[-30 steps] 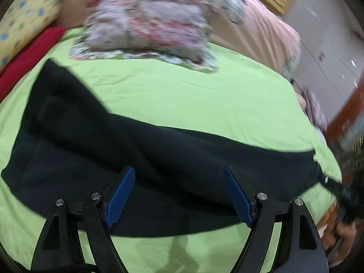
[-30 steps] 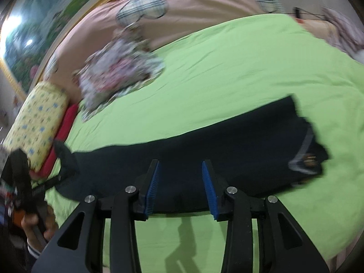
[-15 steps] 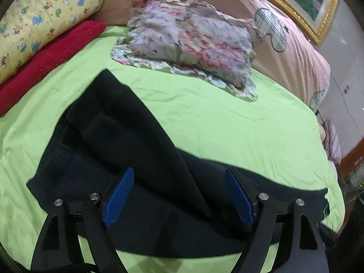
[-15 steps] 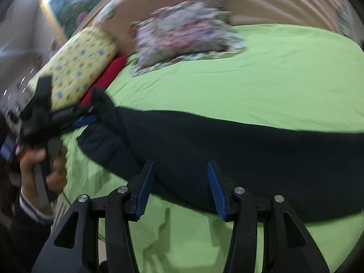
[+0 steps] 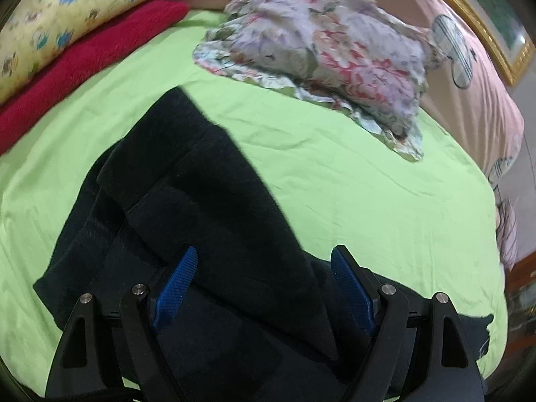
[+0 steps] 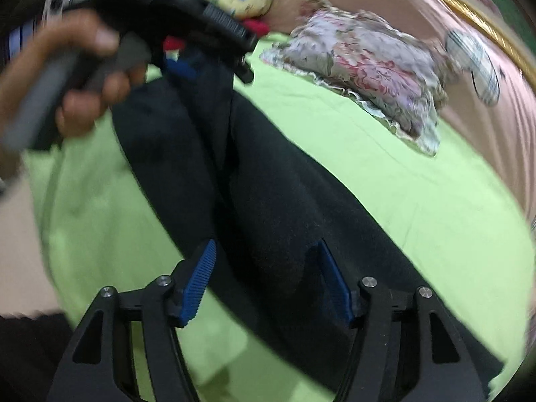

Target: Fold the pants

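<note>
Green bedsheet (image 5: pixel 351 181) stretches before you, a yellow pillow (image 5: pixel 67 10) and red towel (image 5: pixel 83 67) at its far left edge. Your left gripper (image 5: pixel 264 264) hovers spread wide over the black pants (image 5: pixel 201 201) lying along the near edge. Your right gripper (image 6: pixel 264 254), jaws just widening, grips nothing above them. A floral pillow (image 5: pixel 328 50) sits at the far right.

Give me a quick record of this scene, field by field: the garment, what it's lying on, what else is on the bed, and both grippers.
garment: dark pants, one end folded back over the rest
surface: green sheet
nearby: floral pillow, red towel, yellow pillow
left gripper: open, over the pants
right gripper: open, jaws just been opening, over the pants, nothing pinched
</note>
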